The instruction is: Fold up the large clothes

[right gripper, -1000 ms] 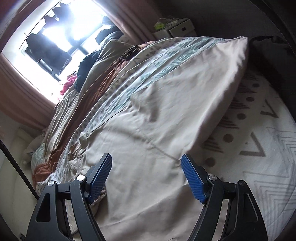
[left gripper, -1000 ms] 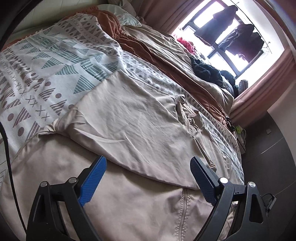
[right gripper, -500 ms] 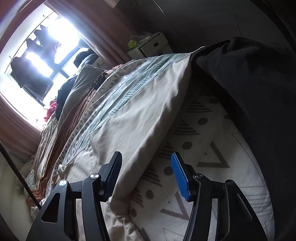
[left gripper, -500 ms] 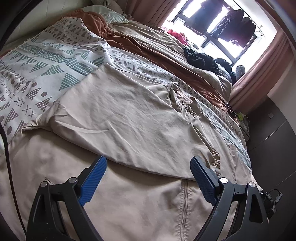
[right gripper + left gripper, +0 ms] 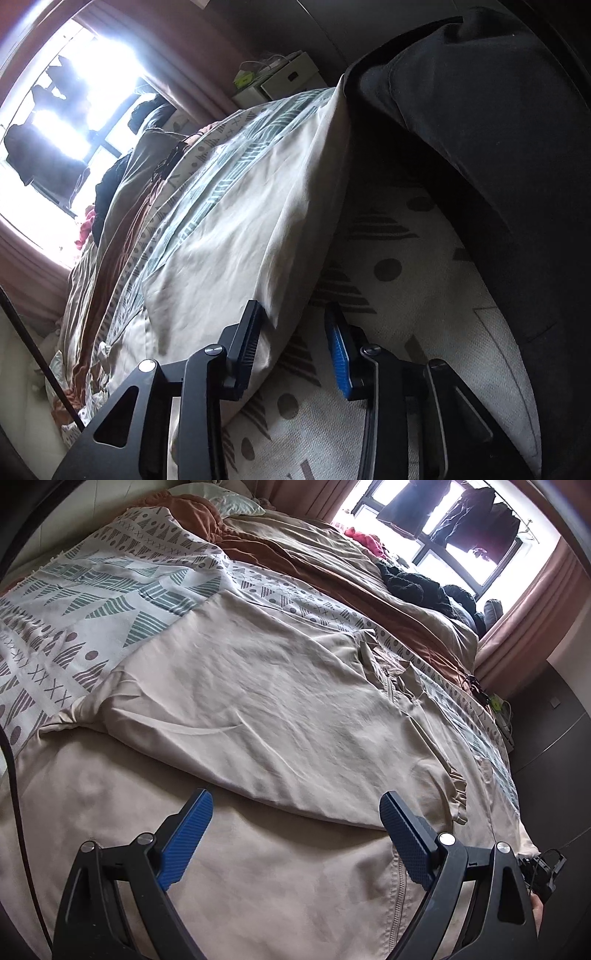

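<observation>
A large beige garment lies spread across the bed, on a white blanket printed with green and brown triangles, dots and crosses. In the left wrist view the garment's upper layer is folded over the lower one, its folded edge running across just ahead of the left tool, and a zipper shows on the lower layer near the right finger. The left tool hangs above the fabric with its blue-padded fingers spread wide, grasping nothing. Beyond the garment lie a rust-brown cover and a dark heap of clothes near the window, where dark clothes hang. In the right wrist view the right tool sits at the garment's edge: its fingers are narrowed but a gap remains, the left finger lying against the beige cloth while the blue pad of the other stands clear over the patterned blanket. A black cloth fills the right side, and a white nightstand stands beyond the bed.
</observation>
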`<control>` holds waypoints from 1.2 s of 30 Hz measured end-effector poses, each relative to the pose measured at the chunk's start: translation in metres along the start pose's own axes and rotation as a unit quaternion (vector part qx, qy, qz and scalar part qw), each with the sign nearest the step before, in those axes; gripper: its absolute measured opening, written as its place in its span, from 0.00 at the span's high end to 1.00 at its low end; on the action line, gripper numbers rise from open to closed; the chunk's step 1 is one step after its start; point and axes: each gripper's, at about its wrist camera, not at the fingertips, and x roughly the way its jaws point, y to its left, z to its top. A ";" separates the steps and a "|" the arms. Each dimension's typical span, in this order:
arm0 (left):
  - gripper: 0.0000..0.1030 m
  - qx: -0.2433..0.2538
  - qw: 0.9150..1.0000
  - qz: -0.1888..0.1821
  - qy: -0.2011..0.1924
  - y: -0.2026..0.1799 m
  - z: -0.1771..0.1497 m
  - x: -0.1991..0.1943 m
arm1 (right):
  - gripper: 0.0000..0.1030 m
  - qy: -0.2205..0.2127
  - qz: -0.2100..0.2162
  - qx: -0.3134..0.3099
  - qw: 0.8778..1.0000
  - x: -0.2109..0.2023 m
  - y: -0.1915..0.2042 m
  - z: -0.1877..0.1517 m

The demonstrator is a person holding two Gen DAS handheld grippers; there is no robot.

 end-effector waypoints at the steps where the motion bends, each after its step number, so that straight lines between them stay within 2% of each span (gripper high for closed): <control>1: 0.09 0.001 1.000 0.000 0.001 0.000 0.000 0.001 | 0.68 -0.003 -0.003 -0.004 1.000 0.001 0.002 0.002; 2: 0.09 0.003 1.000 0.002 0.001 0.000 0.000 0.001 | 0.69 -0.005 -0.003 -0.006 1.000 0.002 0.002 0.003; 5: 0.09 0.000 1.000 0.000 0.004 0.003 0.001 0.001 | 0.93 -0.007 -0.002 -0.014 1.000 0.006 0.004 0.002; 6: 0.09 -0.003 1.000 -0.002 0.004 0.004 0.001 0.001 | 0.96 -0.009 0.001 -0.016 1.000 0.005 0.006 0.002; 10: 0.09 -0.011 1.000 -0.014 0.008 0.005 0.003 0.000 | 0.99 -0.053 0.014 -0.042 0.998 -0.019 0.021 0.000; 13: 0.09 -0.011 1.000 -0.023 0.007 0.003 0.003 -0.004 | 0.99 -0.080 0.042 -0.059 0.994 -0.042 0.039 -0.004; 21: 0.09 -0.020 0.999 -0.045 0.012 0.003 0.005 -0.009 | 0.99 -0.095 0.116 -0.102 0.983 -0.090 0.092 -0.026; 25: 0.09 -0.032 0.998 -0.058 0.011 0.007 0.006 -0.013 | 0.99 -0.075 0.148 -0.128 0.978 -0.098 0.117 -0.043; 32: 0.09 -0.048 0.996 -0.077 0.014 0.010 0.010 -0.017 | 0.99 -0.014 0.175 -0.181 0.968 -0.086 0.135 -0.076; 36: 0.09 -0.056 0.995 -0.083 0.013 0.013 0.012 -0.018 | 0.99 0.042 0.178 -0.211 0.960 -0.069 0.143 -0.093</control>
